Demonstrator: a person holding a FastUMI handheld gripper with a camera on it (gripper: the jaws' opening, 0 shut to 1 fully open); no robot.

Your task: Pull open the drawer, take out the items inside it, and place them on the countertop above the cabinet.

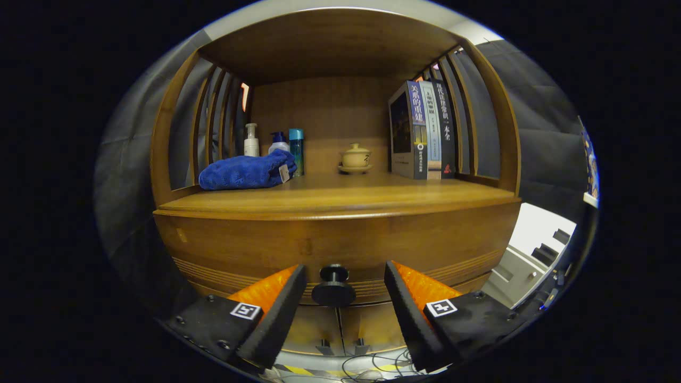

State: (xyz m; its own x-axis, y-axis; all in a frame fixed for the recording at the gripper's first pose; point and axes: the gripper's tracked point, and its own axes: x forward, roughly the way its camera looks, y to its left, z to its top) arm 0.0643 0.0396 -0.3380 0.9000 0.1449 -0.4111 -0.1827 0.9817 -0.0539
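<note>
- The drawer [340, 250] is shut, its curved wooden front set just under the table [330, 194] of the cabinet; grooved bands run along the lower part of the front.
- A dark round knob [333, 287] sticks out from the middle of the drawer front, low down.
- The gripper [345, 298] faces the drawer front squarely and level, its jaws spread wide, one to each side of the knob with a gap on both sides; neither presses on it.
- Each finger [276, 314] carries a small square black-and-white marker on its top, near its base.
- Below the drawer are two lower cabinet doors [340, 324] with small handles, meeting at a seam straight under the knob.
- On the table above the drawer, to the left, lies a folded blue towel [247, 171] with a small tag at its right end; the writing on it is too small to read.
- Behind the towel stand three bottles [276, 141]: a white pump bottle, a white one with a blue cap and a teal can.
- At the back, above the knob, sits a small tan lidded cup [356, 157] on a saucer.
- To the right of the cup stand upright books [423, 130] with Chinese characters on their spines.
- Slatted wooden sides and a wooden top frame the table.
- Cables lie on the floor under the cabinet doors.
</note>
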